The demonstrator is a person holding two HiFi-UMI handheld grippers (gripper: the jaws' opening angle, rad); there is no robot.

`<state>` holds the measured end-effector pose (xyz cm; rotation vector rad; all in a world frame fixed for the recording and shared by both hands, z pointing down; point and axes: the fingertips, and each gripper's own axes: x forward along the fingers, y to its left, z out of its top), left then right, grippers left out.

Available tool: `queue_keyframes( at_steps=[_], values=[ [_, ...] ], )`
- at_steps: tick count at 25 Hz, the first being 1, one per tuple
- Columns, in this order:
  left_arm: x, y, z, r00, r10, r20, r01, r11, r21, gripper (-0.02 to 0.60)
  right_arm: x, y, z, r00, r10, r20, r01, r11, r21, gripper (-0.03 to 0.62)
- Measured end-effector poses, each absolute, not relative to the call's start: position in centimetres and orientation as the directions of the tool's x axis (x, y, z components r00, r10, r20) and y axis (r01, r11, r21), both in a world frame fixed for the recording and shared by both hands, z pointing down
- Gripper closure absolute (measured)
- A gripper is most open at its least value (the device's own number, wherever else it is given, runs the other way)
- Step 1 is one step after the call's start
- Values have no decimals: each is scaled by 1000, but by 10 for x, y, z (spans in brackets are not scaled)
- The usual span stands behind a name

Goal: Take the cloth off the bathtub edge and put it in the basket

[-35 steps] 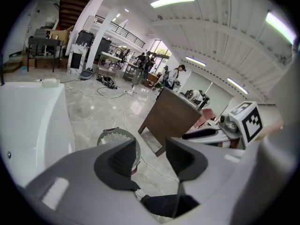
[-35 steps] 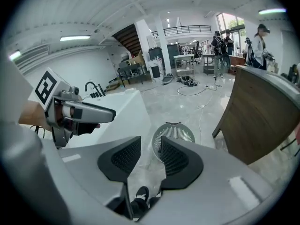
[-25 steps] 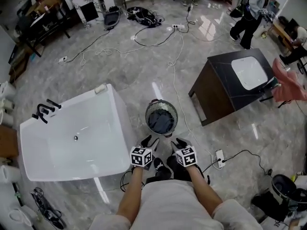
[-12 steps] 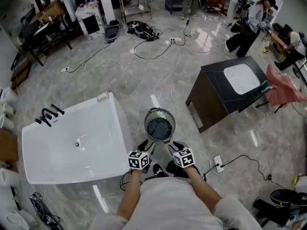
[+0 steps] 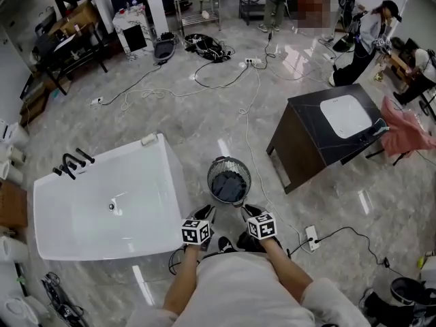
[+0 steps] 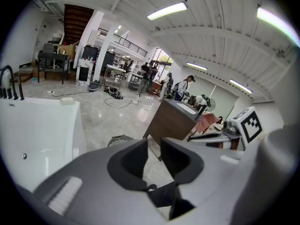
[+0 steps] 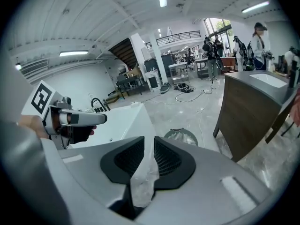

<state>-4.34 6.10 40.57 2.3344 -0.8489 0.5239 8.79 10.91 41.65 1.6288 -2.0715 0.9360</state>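
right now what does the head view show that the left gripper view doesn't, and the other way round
Only the head view: the person's forearms, a power strip on the floor, and a look down into the basket, dark inside. Only the left gripper view: ceiling strip lights, a staircase, and the left tool up close, its jaws narrowly apart after just closing further, nothing between them. Both: the white bathtub, the basket, the dark cabinet and the pink cloth.
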Motion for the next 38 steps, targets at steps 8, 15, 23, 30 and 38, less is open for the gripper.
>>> queue_keyframes(
  at_steps=[8,15,23,30,38],
  values=[
    [-39,59,404,736,-433,521,-660,-630,409,524,94,106,411,-271,-744,611,-952,115,-282,592],
    [-29,64,404,753,-406,518,-637,-644,422,523,102,108,411,-261,-748,611,-954,104,-280,594],
    [-34,65,409,737,-411,537,-657,-622,426,523,95,110,414,-269,-739,618,-955,124,-269,594],
    [-30,67,414,734,-393,553,-658,-613,438,523,87,110,414,-258,-707,658,-964,237,-123,592],
    [-27,62,420,699,-386,603,-686,-599,413,523,87,106,414,-249,-697,672,-960,267,-78,592]
  ],
)
